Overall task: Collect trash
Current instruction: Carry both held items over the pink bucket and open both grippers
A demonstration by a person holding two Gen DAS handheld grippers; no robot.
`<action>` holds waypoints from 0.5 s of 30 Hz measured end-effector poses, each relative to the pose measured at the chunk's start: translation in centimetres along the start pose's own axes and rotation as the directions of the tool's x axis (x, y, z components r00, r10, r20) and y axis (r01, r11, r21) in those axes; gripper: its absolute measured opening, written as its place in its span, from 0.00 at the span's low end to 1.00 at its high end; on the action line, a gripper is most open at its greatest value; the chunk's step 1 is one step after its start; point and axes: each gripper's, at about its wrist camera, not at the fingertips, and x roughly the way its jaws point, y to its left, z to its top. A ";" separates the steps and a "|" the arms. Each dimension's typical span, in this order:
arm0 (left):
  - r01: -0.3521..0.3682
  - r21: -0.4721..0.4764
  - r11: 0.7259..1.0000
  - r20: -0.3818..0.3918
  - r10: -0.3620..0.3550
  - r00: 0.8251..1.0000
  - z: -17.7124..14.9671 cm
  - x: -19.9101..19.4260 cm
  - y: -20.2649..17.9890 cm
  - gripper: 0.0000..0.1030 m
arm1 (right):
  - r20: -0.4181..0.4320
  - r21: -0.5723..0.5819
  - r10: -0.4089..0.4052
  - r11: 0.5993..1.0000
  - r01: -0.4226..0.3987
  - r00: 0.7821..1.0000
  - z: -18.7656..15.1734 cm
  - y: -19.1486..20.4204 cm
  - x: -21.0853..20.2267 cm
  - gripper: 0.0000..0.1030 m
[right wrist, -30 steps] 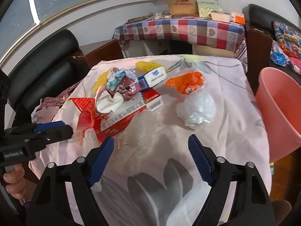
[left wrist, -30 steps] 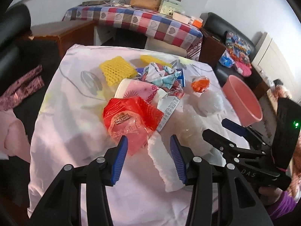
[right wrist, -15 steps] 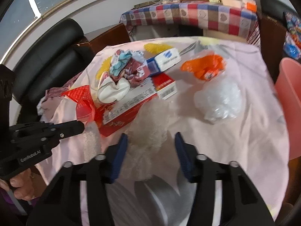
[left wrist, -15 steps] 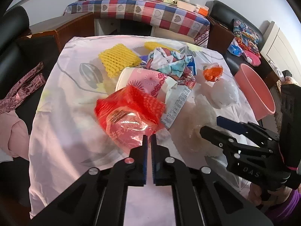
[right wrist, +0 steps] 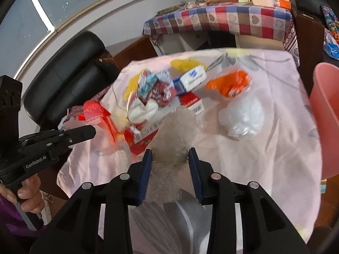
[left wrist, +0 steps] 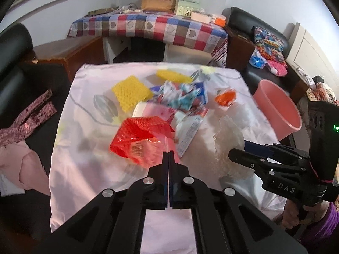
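The left claw (left wrist: 168, 155) is fully closed, its blue pads pinching the near edge of the red bag (left wrist: 141, 138), a crinkled red plastic wrapper lying on the pink-clothed desk (left wrist: 84, 165). The right claw (right wrist: 170, 156) is closing, and a wad of clear bubble wrap (right wrist: 177, 131) stands between its pads, both of which press against it. Behind the red bag lies the rest of the trash: a yellow foam net (left wrist: 131, 93), a crumpled printed wrapper (left wrist: 180, 95), a red-and-white carton (right wrist: 148, 135), a blue-and-white pack (right wrist: 193, 79), an orange wrapper (right wrist: 229, 84) and a clear plastic ball (right wrist: 243, 118). A pink bucket (left wrist: 277, 108) stands just beside the desk's right edge. A hand (right wrist: 27, 194) grips the handle of the left claw.
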 end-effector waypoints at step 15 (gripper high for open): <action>0.193 0.163 0.968 0.033 -0.200 0.979 6.0 -0.8 -10.4 0.00 | 0.169 0.122 -0.126 0.987 0.106 0.977 2.1 -6.7 -8.8 0.35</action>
